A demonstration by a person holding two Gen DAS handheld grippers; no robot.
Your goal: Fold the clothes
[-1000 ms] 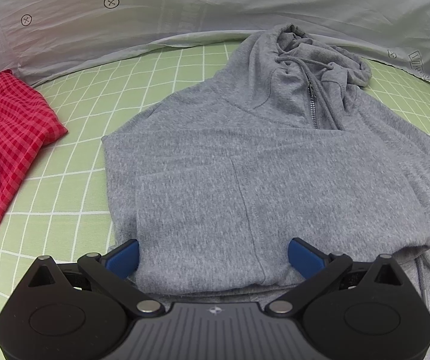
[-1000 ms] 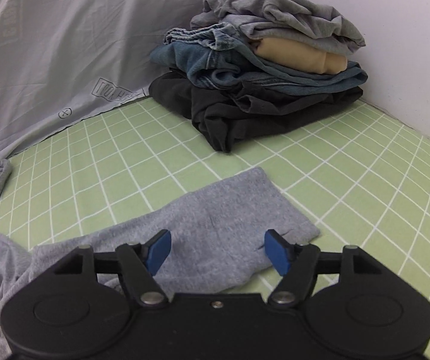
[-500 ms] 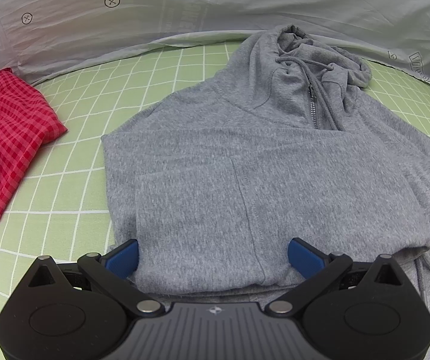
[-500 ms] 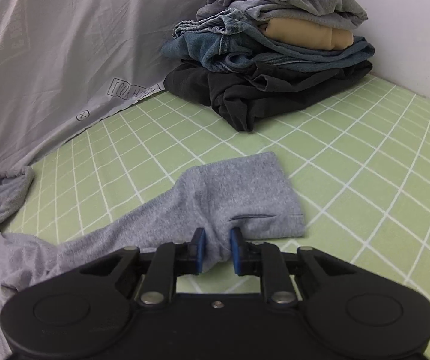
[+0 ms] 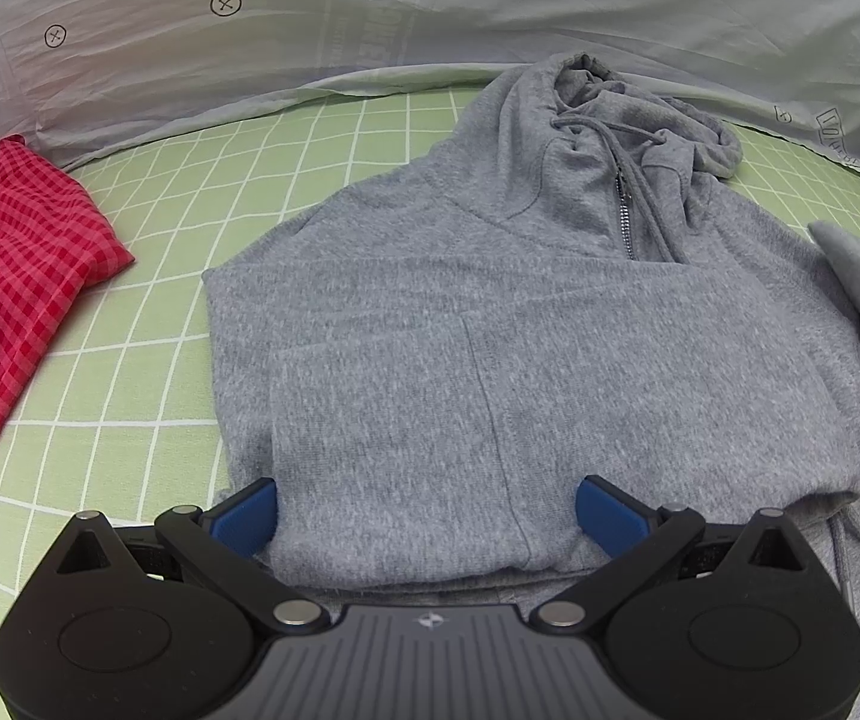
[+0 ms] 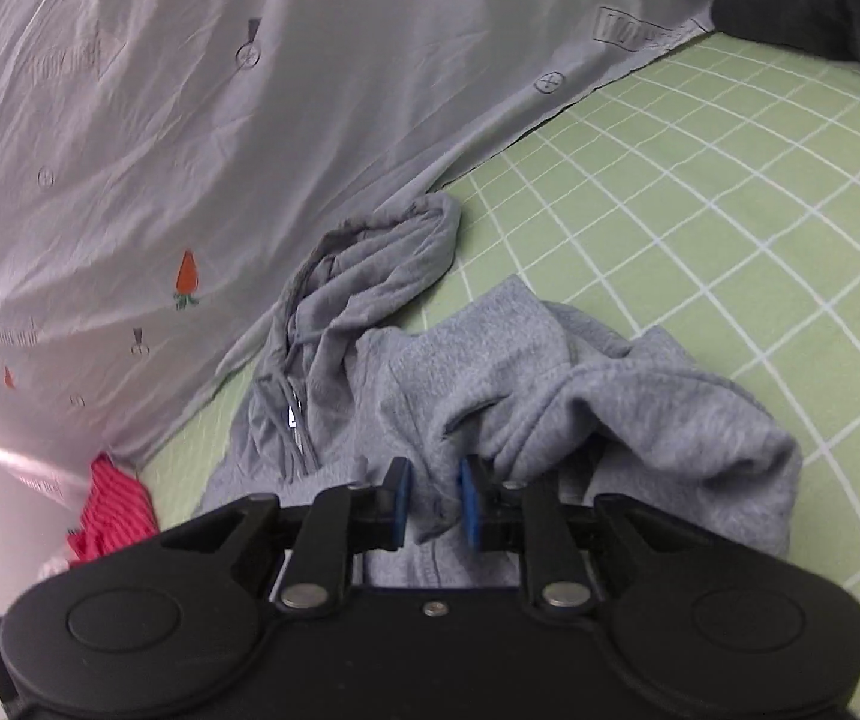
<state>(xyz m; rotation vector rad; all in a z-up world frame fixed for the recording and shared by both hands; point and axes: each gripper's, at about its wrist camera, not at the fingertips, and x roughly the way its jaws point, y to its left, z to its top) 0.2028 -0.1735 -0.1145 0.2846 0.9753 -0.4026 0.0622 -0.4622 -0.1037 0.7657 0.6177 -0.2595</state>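
Green checked bedding (image 5: pixel 148 252) lay under our grey hoodie (image 5: pixel 490 324). Our left gripper (image 5: pixel 427 507) stood wide over its hem; our right gripper (image 6: pixel 435 501), narrow but easing open, held the sleeve (image 6: pixel 640 414) bunched between its pads. We judged the sleeve needed carrying flat across the chest before release.

A carrot-print sheet (image 5: pixel 490 12) hangs behind the green checked bedspread (image 5: pixel 130 360).
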